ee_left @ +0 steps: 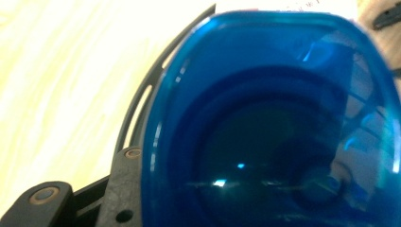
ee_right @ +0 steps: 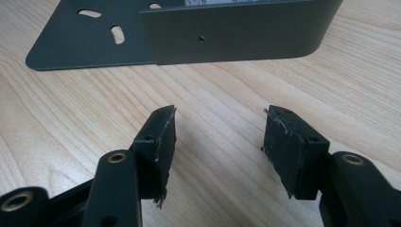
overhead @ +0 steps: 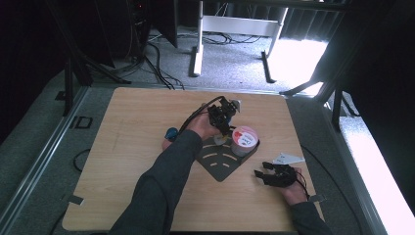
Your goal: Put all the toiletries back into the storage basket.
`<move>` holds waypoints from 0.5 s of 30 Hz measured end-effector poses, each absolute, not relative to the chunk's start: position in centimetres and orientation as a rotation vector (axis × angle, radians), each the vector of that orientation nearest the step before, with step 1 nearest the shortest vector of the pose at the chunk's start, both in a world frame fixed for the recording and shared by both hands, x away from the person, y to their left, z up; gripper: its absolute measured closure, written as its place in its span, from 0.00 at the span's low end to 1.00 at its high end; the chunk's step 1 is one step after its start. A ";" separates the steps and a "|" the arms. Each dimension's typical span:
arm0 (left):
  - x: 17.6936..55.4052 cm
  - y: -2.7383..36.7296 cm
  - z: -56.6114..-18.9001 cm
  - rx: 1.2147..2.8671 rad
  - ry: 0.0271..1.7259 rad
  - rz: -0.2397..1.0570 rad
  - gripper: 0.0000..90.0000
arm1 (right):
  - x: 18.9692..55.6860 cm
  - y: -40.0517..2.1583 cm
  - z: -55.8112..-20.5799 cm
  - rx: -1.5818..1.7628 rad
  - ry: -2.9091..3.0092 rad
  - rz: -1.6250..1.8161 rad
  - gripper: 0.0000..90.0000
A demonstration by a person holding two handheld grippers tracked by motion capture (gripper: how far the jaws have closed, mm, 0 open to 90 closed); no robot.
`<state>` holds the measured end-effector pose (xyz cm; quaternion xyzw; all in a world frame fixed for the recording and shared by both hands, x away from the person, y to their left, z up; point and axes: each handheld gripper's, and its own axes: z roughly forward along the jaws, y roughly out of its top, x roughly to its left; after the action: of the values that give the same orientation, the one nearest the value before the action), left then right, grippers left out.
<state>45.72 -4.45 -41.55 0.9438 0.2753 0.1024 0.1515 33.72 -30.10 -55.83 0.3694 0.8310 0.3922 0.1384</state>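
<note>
Left tongs (overhead: 221,128) grip a blue translucent cup (ee_left: 274,127) above the dark metal tray (overhead: 222,161) on the desk (overhead: 137,127). The white tub's (overhead: 244,139) red label is unreadable, perhaps blurred. Right tongs (ee_right: 220,142) are wide, empty.

Blue translucent cup (ee_left: 283,127), mouth toward camera, between fingers

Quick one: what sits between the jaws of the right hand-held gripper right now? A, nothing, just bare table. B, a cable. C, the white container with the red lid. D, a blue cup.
A: in the right gripper view the right hand-held gripper has its jaws apart with only the wooden table between them, short of the dark metal tray.
</note>
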 end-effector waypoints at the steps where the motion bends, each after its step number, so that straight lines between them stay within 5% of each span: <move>1: 45.8 -4.5 -41.6 2.711 0.793 0.294 0.61 | 33.7 -30.1 -55.8 1.069 2.403 1.134 0.49; 15: 46.8 -5.1 -42.6 2.665 0.826 0.312 0.61 | 33.7 -30.1 -55.8 1.069 2.402 1.137 0.49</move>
<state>46.75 -5.07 -42.64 0.9361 0.2900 0.1095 0.1664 33.71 -30.12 -55.84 0.3696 0.8306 0.3930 0.1381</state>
